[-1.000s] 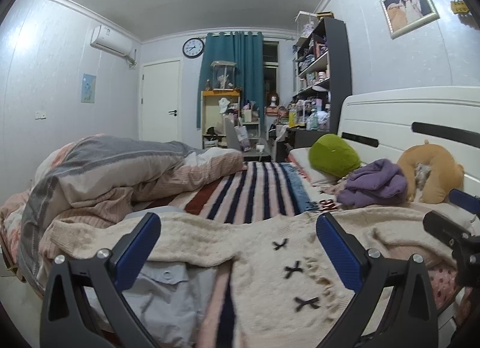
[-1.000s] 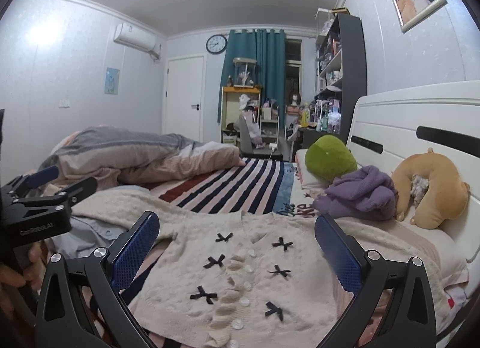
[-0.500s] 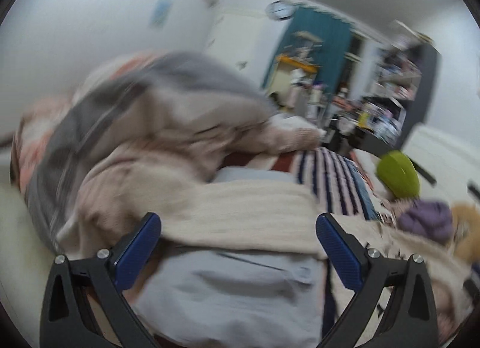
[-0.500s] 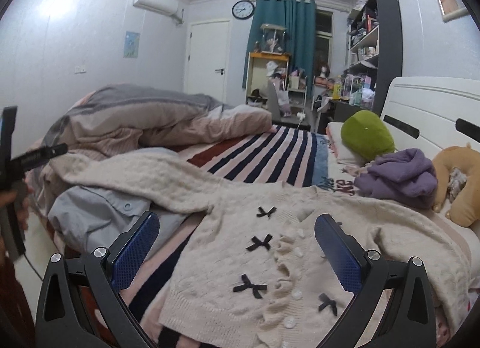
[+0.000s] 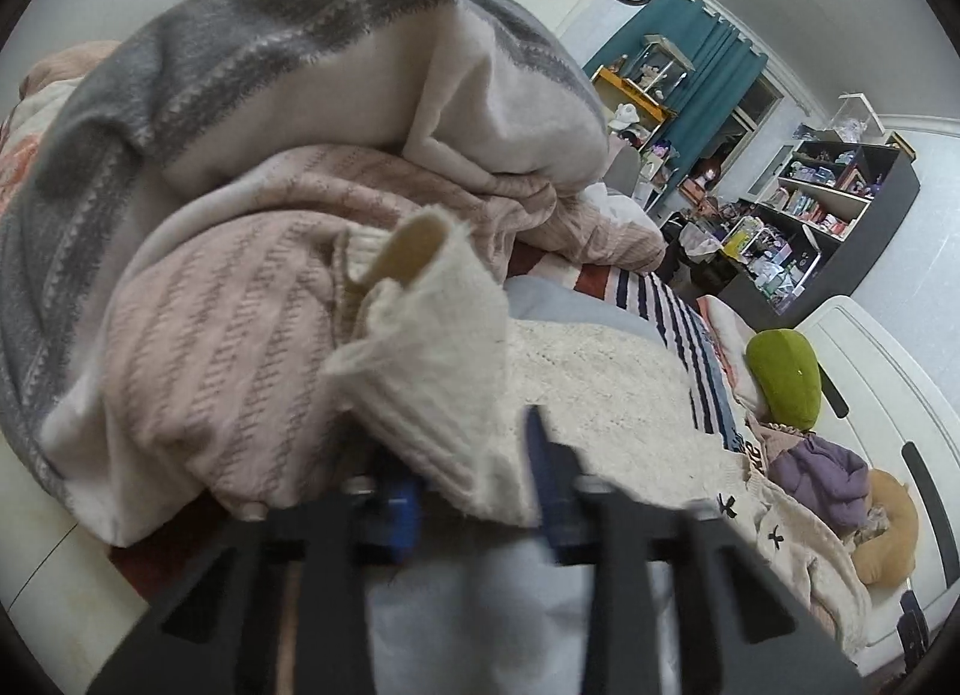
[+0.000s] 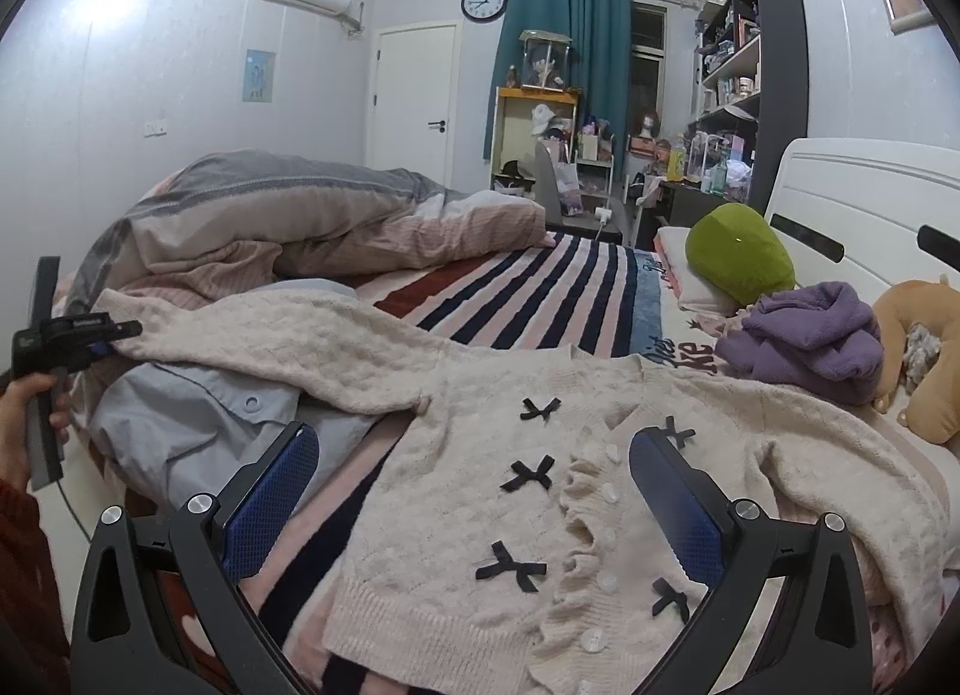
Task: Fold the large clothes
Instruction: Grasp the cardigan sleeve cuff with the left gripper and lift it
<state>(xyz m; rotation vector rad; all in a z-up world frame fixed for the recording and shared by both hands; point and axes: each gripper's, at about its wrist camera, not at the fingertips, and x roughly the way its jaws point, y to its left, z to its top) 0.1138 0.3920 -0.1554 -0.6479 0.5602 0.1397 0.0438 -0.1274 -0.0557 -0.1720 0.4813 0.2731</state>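
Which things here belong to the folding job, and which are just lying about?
In the job:
- cardigan
- its sleeve cuff, between the closing left gripper
- right gripper, open over the cardigan

Lying about:
- grey shirt
- quilt
- green cushion
- purple garment
- neck pillow

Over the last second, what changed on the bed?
The left claw swung out to the cream cardigan's sleeve cuff; its jaws, wide open before, are closing with the cuff between them. The right claw dipped slightly, jaws open above the cardigan front. Cardigan body, grey shirt and duvet unmoved.
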